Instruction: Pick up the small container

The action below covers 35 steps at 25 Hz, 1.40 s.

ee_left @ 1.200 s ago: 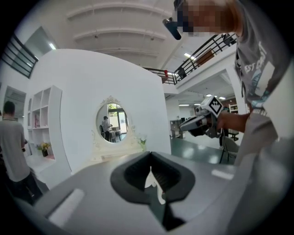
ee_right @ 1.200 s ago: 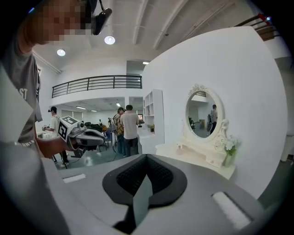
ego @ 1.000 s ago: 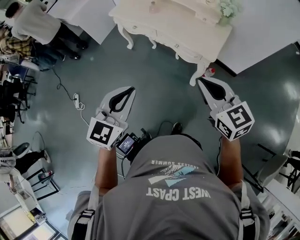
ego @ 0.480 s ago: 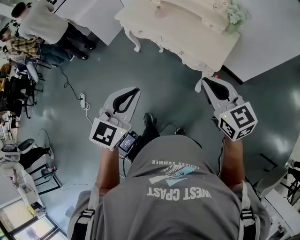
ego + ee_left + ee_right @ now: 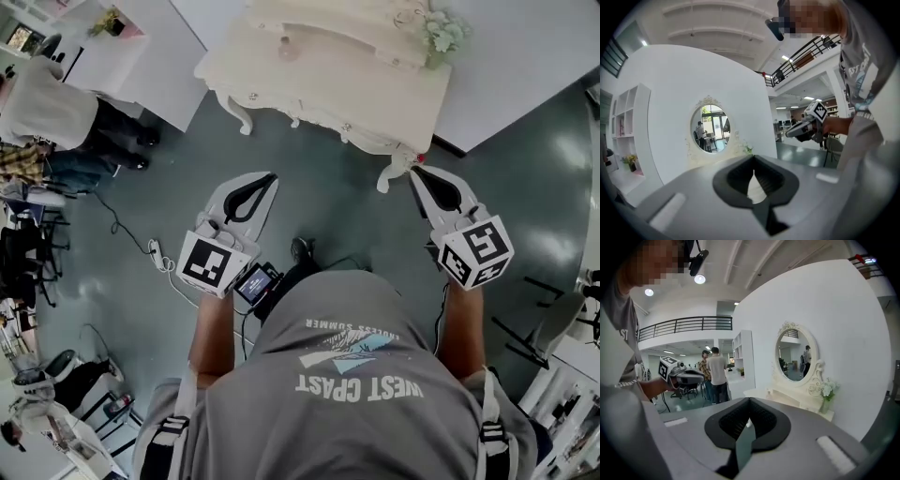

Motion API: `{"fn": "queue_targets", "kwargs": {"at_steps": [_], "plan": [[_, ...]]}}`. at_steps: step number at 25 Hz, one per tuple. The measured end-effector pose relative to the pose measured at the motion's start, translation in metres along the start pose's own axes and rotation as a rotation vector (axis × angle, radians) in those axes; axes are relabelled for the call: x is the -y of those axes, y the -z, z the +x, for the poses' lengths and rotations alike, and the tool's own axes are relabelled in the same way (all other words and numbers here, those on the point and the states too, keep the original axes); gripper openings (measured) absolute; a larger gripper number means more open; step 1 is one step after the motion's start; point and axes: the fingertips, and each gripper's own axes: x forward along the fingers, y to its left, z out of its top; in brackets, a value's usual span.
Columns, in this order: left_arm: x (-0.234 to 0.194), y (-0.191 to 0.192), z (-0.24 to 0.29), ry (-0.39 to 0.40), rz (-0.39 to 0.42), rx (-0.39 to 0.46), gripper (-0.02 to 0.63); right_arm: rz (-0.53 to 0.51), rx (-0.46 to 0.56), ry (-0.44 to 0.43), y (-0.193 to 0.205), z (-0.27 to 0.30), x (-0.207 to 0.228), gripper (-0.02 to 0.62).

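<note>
While the fingers of the left gripper (image 5: 267, 175) and the right gripper (image 5: 417, 171) are each pressed together on nothing, I line up on the cream carved-leg dressing table (image 5: 375, 103). What I take for the small container (image 5: 288, 49), a squat pale-pink thing, stands on that tabletop in its left half, well apart from both grippers. It lies straight ahead of the left gripper, which is nearer; the right gripper sits by the table's front right leg. I cannot make out its long axis or lid from here.
</note>
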Motion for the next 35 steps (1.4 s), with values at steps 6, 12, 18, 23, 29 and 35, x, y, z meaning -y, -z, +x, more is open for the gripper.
{"fn": "queue_targets", "kwargs": {"at_steps": [6, 12, 18, 23, 29, 35], "plan": [[-0.058, 0.007, 0.007, 0.1, 0.007, 0.058, 0.003, 0.004, 0.004, 0.097, -0.026, 0.037, -0.019, 0.002], [-0.098, 0.019, 0.012, 0.163, -0.001, 0.086, 0.003, -0.009, -0.008, 0.155, -0.041, 0.07, -0.032, 0.002], [-0.131, 0.029, 0.019, 0.163, -0.024, 0.092, 0.003, -0.027, -0.033, 0.159, -0.053, 0.101, -0.03, 0.002], [-0.153, 0.041, 0.036, 0.123, -0.052, 0.07, 0.003, -0.038, -0.048, 0.111, -0.059, 0.134, -0.01, 0.002], [-0.177, 0.046, 0.069, 0.027, -0.075, 0.03, 0.003, -0.051, -0.049, 0.004, -0.065, 0.184, 0.032, 0.002], [-0.19, 0.032, 0.112, -0.084, -0.086, -0.005, 0.003, -0.075, -0.034, -0.12, -0.082, 0.221, 0.085, 0.002]]}}
